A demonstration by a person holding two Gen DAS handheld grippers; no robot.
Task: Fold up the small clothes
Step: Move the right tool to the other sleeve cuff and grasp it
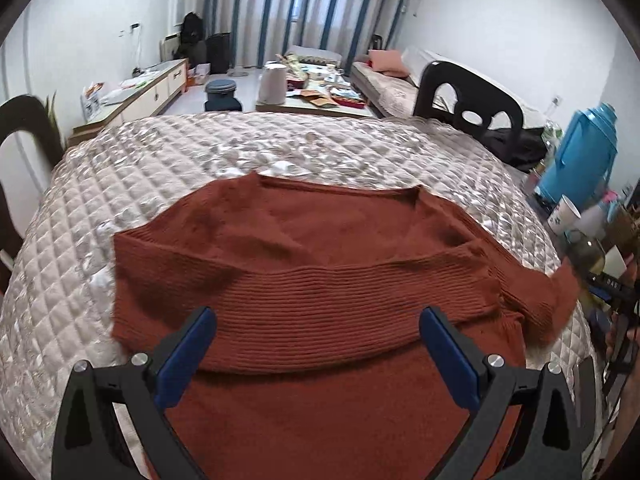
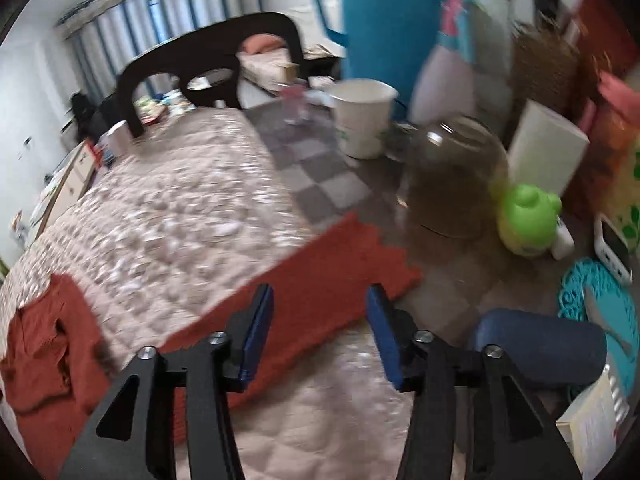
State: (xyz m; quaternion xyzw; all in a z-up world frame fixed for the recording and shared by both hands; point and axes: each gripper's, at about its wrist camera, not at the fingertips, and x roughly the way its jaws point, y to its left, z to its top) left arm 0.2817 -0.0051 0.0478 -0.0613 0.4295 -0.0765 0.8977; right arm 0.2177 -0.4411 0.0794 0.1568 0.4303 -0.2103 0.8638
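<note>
Sweater, rust knit, lies between our spread left gripper jaws, nothing pinched; right gripper jaws also spread over the sleeve end at the quilt right edge. We should pinch the cuff fully, lift clear, fold inward across the body, avoiding jar nearby.

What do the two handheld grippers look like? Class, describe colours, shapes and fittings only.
Both the left gripper and the right gripper look alike: black angular frames with triangular cut-outs, flat blue rectangular pads inside each finger, and round silver bolts at the joints. No cables or sleeves show.
</note>
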